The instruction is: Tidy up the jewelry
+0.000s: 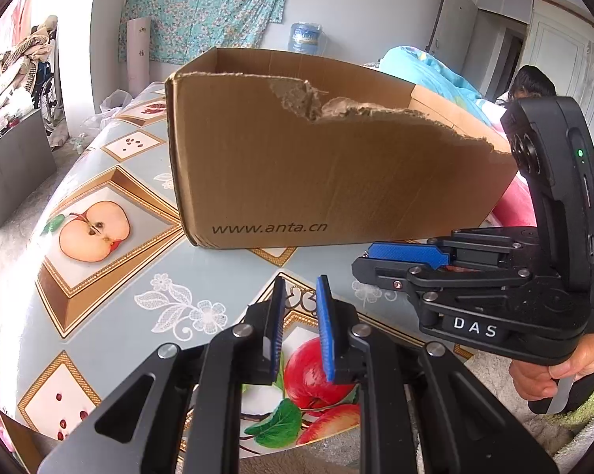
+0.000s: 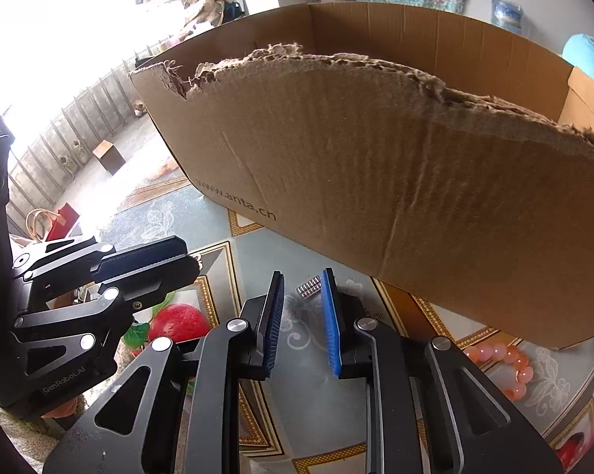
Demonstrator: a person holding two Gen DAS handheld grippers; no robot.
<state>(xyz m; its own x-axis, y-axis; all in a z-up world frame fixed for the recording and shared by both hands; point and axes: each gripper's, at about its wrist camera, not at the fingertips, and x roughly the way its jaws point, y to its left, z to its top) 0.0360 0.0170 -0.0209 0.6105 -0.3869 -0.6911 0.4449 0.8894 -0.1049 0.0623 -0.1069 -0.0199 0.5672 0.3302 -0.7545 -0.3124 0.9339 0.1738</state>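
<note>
A torn cardboard box (image 1: 297, 166) printed "www.anta.cn" stands on the fruit-patterned tablecloth (image 1: 111, 288); it also shows in the right wrist view (image 2: 415, 181). A small silver beaded piece (image 2: 308, 287) lies on the cloth just ahead of my right gripper (image 2: 302, 288), which is open and empty. A pink bead bracelet (image 2: 510, 367) lies at the right, by the box's near corner. My left gripper (image 1: 300, 296) is open and empty, hovering above the cloth in front of the box. The right gripper (image 1: 379, 254) shows from the side in the left wrist view. The box's inside is hidden.
The table's left edge (image 1: 32, 245) curves away toward the floor. A dark cabinet (image 1: 12, 170) stands at far left. Bedding (image 1: 427, 71) lies behind the box. The left gripper's body (image 2: 99, 284) sits close on the left of the right wrist view.
</note>
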